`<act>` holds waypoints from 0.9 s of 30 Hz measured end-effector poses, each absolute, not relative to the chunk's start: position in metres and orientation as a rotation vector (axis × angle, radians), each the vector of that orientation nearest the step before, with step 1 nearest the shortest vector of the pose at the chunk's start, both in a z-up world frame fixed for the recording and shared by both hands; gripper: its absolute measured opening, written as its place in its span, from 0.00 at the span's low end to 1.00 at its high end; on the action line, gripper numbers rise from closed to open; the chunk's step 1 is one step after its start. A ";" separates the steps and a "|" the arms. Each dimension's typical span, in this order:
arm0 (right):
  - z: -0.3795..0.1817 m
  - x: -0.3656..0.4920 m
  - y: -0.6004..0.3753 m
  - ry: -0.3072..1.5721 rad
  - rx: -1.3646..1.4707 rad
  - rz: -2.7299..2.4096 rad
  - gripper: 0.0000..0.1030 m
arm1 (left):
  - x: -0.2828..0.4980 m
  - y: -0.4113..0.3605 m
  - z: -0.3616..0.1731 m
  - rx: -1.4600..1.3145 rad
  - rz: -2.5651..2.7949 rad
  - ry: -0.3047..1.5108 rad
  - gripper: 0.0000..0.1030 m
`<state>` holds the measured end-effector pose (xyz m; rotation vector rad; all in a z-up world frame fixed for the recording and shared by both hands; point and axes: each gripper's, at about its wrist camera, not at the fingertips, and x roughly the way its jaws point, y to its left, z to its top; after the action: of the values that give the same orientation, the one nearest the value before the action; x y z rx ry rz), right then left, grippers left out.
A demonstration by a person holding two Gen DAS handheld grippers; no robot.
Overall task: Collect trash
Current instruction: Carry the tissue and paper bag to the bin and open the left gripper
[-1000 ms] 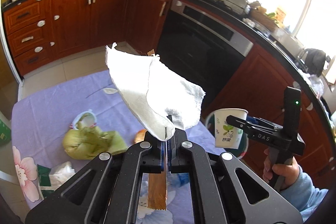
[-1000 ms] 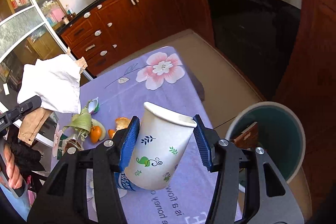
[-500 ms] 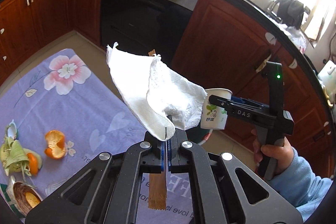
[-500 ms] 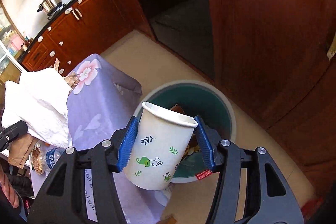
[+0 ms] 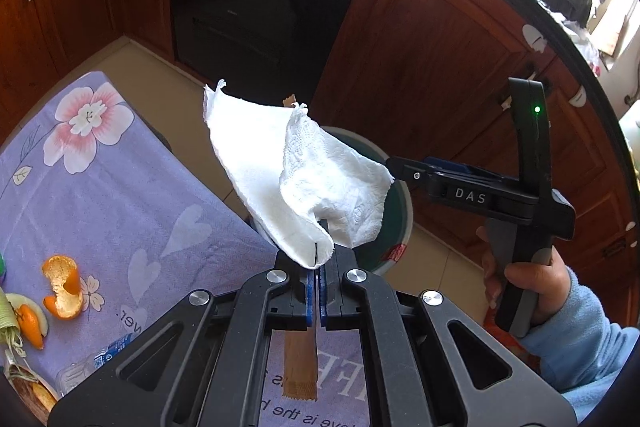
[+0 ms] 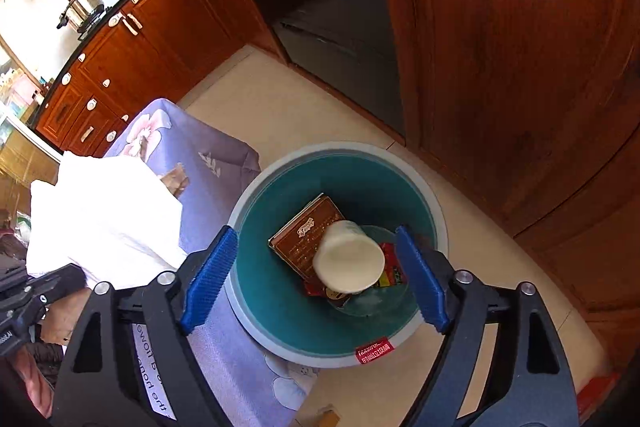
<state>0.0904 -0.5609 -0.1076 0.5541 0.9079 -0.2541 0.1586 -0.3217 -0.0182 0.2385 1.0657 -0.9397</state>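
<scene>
My right gripper [image 6: 314,231] hangs over the teal trash bin [image 6: 436,203], its jaws opening. The white paper cup [image 6: 348,259] has left the blue pads and lies inside the bin, on a brown box [image 6: 302,233] and wrappers. My left gripper [image 5: 317,259] is shut on a white paper towel [image 5: 288,179] and a brown paper strip [image 5: 300,367], held over the table's edge just short of the bin [image 5: 406,223]. The towel hides most of the bin in the left wrist view. That view shows the right gripper [image 5: 394,163] from the side.
The purple flowered tablecloth [image 5: 120,195] carries orange peel [image 5: 64,287], a plastic bottle [image 5: 100,359] and food scraps at the left edge. A black oven [image 5: 260,7] and wooden cabinets [image 6: 500,67] stand behind the bin. A hand in a blue sleeve [image 5: 528,287] holds the right gripper.
The right jaws have spread and the cup has dropped from them into the bin. Both grippers swung from over the table toward the bin and sank lower.
</scene>
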 end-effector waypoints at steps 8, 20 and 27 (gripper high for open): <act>-0.097 0.076 -0.571 0.876 0.573 -0.294 0.84 | 0.159 -0.350 -0.035 0.256 -0.994 1.109 0.02; -0.087 0.064 -0.582 0.857 0.574 -0.335 0.85 | 0.155 -0.404 -0.058 0.338 -1.063 1.150 0.18; -0.084 0.064 -0.582 0.853 0.574 -0.342 0.85 | 0.161 -0.401 -0.052 0.312 -1.048 1.108 0.60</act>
<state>0.0643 -0.5823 -0.0837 0.5740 0.8534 -0.3422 0.1608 -0.4012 -0.0522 0.3123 1.1083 -1.0480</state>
